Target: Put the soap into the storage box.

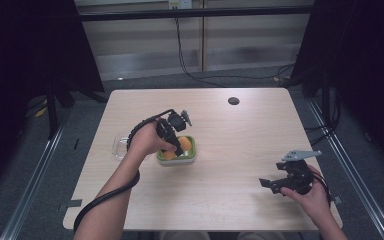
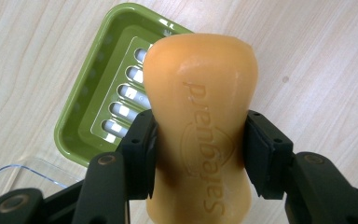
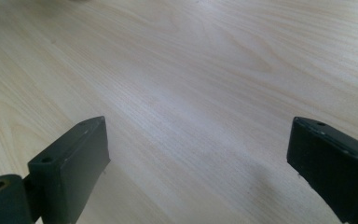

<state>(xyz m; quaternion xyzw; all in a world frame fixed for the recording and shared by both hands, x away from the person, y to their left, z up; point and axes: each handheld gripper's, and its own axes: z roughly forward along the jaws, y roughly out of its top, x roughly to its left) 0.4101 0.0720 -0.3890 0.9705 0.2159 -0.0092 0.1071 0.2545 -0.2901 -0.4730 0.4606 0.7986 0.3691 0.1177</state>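
Note:
An orange bar of soap (image 2: 200, 112) with embossed lettering is clamped between the jaws of my left gripper (image 2: 198, 154), which is shut on it. Just beyond the bar lies a green soap dish (image 2: 81, 116) with a slotted white insert. From above, the left gripper (image 1: 172, 145) hangs over the green dish (image 1: 192, 150), and the soap (image 1: 169, 155) shows orange inside it. My right gripper (image 1: 272, 185) rests low at the table's front right, held by a hand. Its jaws stand wide apart (image 3: 200, 158) over bare wood, with nothing between them.
A clear plastic lid (image 1: 118, 146) lies left of the dish, its corner also in the left gripper view (image 2: 23, 175). A small black disc (image 1: 233, 100) sits near the table's far edge. The light wooden table (image 1: 230, 130) has dark curtains on both sides.

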